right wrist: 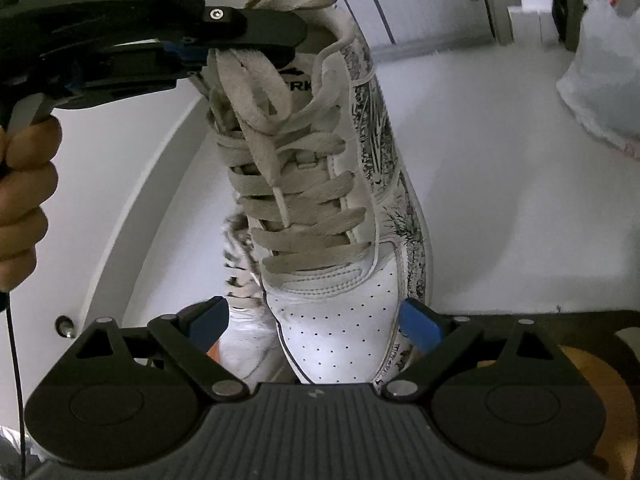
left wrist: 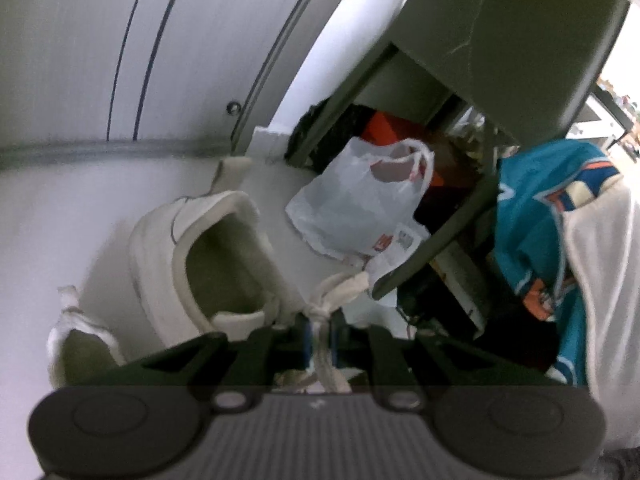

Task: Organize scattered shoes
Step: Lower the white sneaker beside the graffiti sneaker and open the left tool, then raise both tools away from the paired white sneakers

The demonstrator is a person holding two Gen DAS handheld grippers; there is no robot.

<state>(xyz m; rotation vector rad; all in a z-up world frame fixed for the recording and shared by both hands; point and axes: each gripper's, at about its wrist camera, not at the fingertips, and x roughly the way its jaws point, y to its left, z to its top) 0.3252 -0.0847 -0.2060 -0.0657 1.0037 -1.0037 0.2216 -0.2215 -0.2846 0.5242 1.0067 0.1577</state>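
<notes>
My left gripper (left wrist: 319, 334) pinches the sneaker's (right wrist: 332, 200) laces (left wrist: 320, 312); right gripper (right wrist: 316, 328) open around its toe; next, I'd set it beside its mate (right wrist: 244, 320).

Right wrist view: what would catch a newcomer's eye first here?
The white sneaker with inky side prints fills the centre, toe between the right gripper's open jaws. The left gripper pinches its laces at upper left. A white plastic bag sits at far right.
</notes>
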